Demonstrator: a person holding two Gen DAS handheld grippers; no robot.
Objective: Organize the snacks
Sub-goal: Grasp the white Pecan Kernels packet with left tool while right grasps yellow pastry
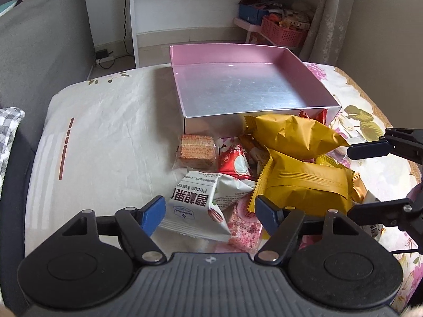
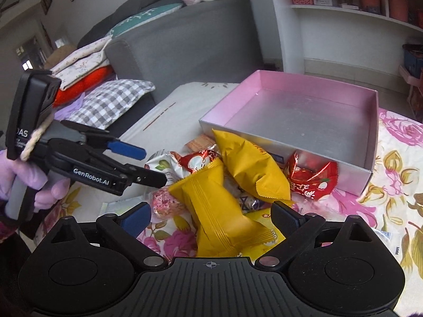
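Note:
A heap of snacks lies on the cloth in front of an empty pink box. My left gripper is open around a white pecan packet, its pads not pressing on it. Behind it lie a wafer pack, a red packet and a pink bar. My right gripper is open astride one yellow packet. A second yellow packet leans at the box's front wall, beside another red packet.
The table wears a floral cloth on the right and a white sheet on the left. A grey sofa with a checked cushion stands to the left. White shelves and a pink basket are behind the box.

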